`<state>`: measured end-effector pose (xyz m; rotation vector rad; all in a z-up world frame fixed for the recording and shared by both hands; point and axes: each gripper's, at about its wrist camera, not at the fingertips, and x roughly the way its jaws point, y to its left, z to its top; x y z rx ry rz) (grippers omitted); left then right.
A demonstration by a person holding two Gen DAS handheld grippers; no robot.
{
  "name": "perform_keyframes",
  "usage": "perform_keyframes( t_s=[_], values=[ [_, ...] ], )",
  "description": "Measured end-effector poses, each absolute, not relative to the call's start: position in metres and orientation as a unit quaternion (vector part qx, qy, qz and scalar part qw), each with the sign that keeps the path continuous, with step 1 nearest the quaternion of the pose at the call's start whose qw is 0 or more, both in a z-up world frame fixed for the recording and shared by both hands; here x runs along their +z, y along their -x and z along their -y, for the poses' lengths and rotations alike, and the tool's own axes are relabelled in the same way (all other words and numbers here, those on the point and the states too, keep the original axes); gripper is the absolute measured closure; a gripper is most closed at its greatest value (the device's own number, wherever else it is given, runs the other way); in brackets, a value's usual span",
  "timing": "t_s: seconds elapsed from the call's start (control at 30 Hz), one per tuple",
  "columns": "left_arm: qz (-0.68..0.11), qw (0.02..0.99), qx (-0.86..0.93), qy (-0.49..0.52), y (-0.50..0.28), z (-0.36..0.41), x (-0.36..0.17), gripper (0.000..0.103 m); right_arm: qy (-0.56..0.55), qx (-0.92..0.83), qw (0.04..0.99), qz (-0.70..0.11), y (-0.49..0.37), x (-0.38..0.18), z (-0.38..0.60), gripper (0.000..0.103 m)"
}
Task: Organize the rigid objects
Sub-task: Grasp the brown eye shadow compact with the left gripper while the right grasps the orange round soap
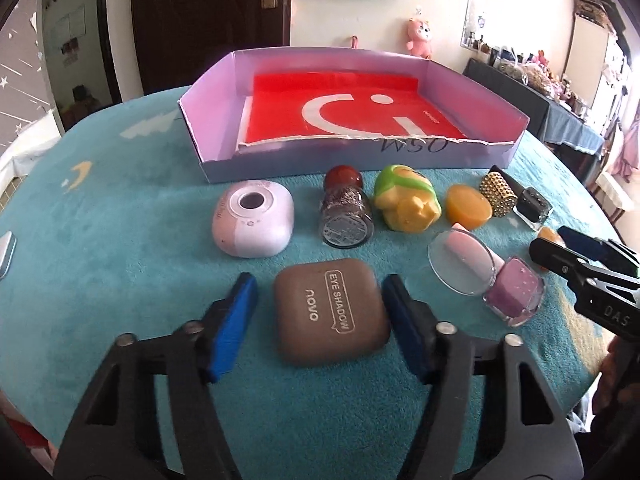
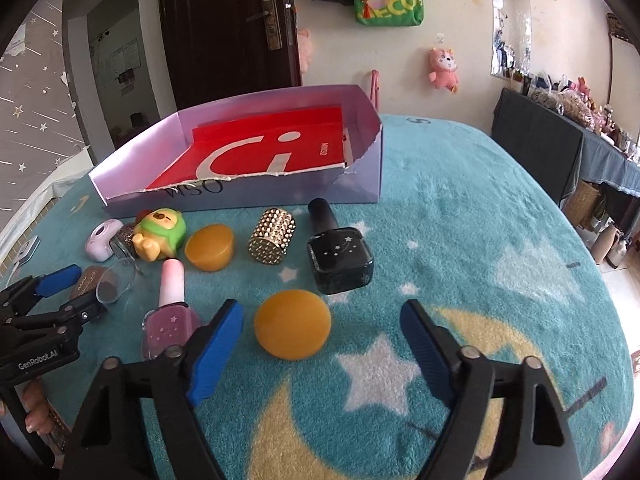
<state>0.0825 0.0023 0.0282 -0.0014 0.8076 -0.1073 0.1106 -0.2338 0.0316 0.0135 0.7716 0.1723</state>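
Observation:
My left gripper (image 1: 320, 312) is open with its blue pads on either side of a brown eye shadow case (image 1: 330, 312) on the teal blanket. My right gripper (image 2: 320, 344) is open just in front of an orange puck (image 2: 293, 323). A lilac box (image 1: 472, 164) with a red bottom stands behind the objects; it also shows in the right wrist view (image 2: 280, 192). A pink nail polish bottle (image 2: 170, 312), a black nail polish bottle (image 2: 340, 256), a gold studded cap (image 2: 272, 236) and a second orange puck (image 2: 210, 247) lie nearby.
A pale pink round case (image 1: 252, 220), a glitter bottle with a red ball cap (image 1: 346, 216), a green and yellow toy (image 1: 406, 202) and a clear round lid (image 1: 460, 262) lie in front of the box. A dark table with clutter stands at the right (image 2: 560, 148).

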Motion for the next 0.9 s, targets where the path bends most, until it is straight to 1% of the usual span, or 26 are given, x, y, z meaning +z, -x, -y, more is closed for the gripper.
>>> perform_keyframes(
  t_s=[0.03,0.1,0.13,0.5,0.73,0.9],
  values=[
    [-0.393,0.918,-0.058,0.002,-0.083,-0.002,0.029,0.051,-0.007,0.088,0.921,-0.378,-0.112,0.031,0.233,0.041],
    [-0.395,0.917,-0.06,0.0,-0.084,-0.001,0.029,0.051,-0.007,0.097,0.919,-0.382,-0.112,0.028,0.232,0.051],
    [-0.395,0.917,-0.061,-0.002,-0.084,-0.001,0.03,0.051,-0.008,0.102,0.92,-0.379,-0.111,0.029,0.231,0.063],
    [-0.382,0.922,-0.067,-0.002,-0.083,-0.002,0.043,0.051,-0.015,0.127,0.917,-0.378,-0.109,0.037,0.231,0.063],
    [-0.353,0.933,-0.066,-0.009,-0.094,-0.004,0.069,0.051,-0.005,0.136,0.921,-0.365,-0.115,0.053,0.229,0.063],
    [-0.332,0.94,-0.071,-0.012,-0.114,-0.007,0.094,0.051,0.001,0.146,0.929,-0.34,-0.135,0.078,0.227,0.063]
  ],
)
